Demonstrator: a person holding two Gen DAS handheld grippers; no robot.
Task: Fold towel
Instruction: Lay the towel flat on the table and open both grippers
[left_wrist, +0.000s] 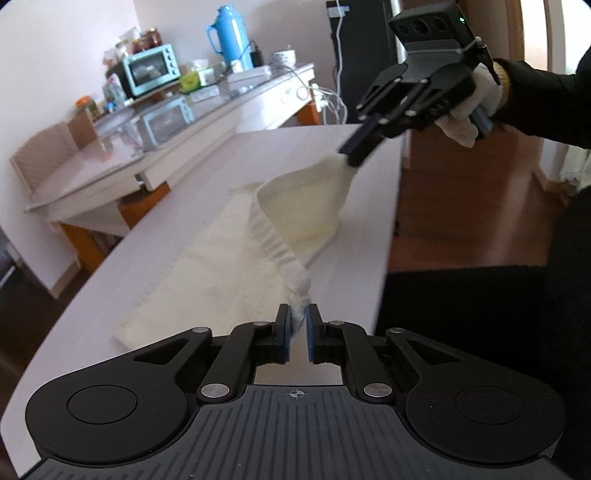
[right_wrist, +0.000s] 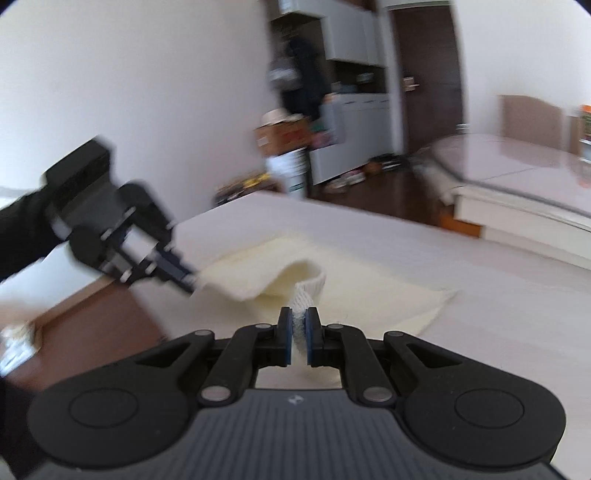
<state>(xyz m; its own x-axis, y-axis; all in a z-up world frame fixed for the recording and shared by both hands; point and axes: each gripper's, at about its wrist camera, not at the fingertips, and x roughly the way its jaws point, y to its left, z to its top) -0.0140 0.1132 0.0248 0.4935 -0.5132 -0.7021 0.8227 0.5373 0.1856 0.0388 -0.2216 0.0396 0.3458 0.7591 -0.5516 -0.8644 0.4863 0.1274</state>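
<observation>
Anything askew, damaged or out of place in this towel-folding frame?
Nothing stands out. The left gripper and right gripper each pinch a towel corner, lifting that end off the white table.

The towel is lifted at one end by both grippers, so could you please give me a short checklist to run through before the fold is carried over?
1. Left gripper shut on a towel corner: ok.
2. Right gripper shut on the other corner: ok.
3. Lifted edge hangs even between the grippers: not ok, it sags and curls.
4. Far end of the towel lies flat on the table: ok.
5. Table beyond the towel is bare for laying the fold: ok.
6. Corners will meet squarely: cannot tell.
</observation>
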